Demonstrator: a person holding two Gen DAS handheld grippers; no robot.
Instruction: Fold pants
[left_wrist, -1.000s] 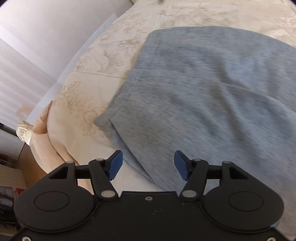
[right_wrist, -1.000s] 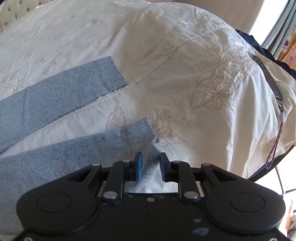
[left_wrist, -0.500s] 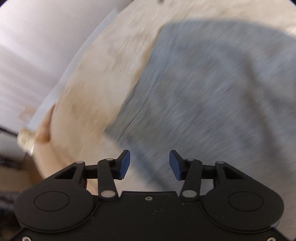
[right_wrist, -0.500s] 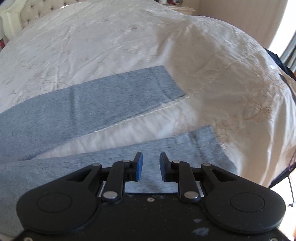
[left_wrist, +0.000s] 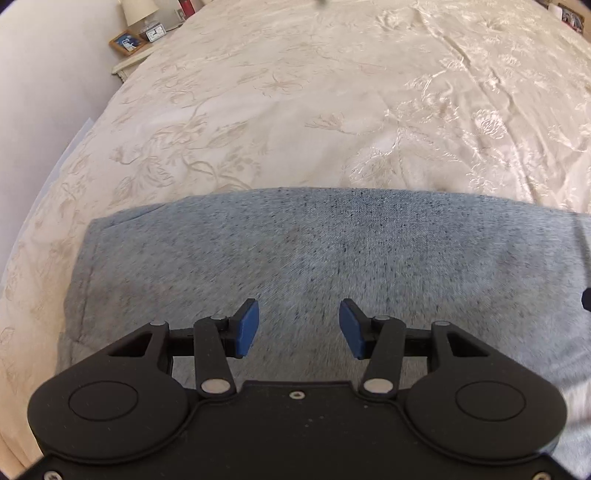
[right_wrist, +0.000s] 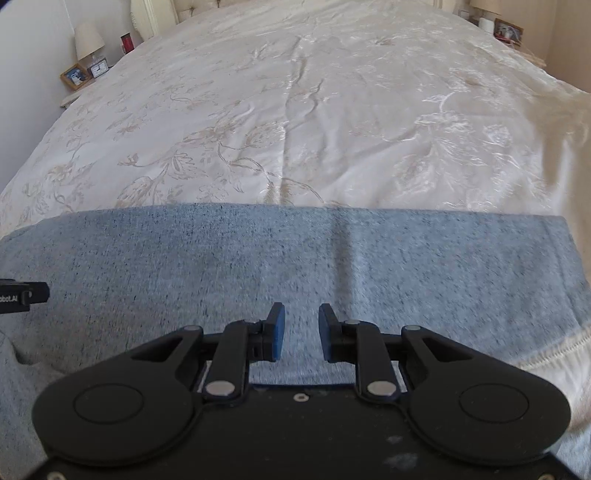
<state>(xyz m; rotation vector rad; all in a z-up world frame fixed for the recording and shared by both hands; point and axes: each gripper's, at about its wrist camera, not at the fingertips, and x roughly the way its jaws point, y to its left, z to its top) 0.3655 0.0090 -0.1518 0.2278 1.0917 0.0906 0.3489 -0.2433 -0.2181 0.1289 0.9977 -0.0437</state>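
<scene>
Heathered grey-blue knit pants lie flat on cream embroidered satin bedspread. Left gripper wide apart, empty; right gripper narrowly parted, gripping nothing.

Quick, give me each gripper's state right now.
Left gripper: open, nothing gripped, above the grey pants.
Right gripper: open with a narrower gap, nothing gripped, above the same pants.

Beyond the pants I see bare bedspread, wide enough for either tool to pass. The left tool juts in at my right view's edge; the bedside lamp stands well apart.
</scene>
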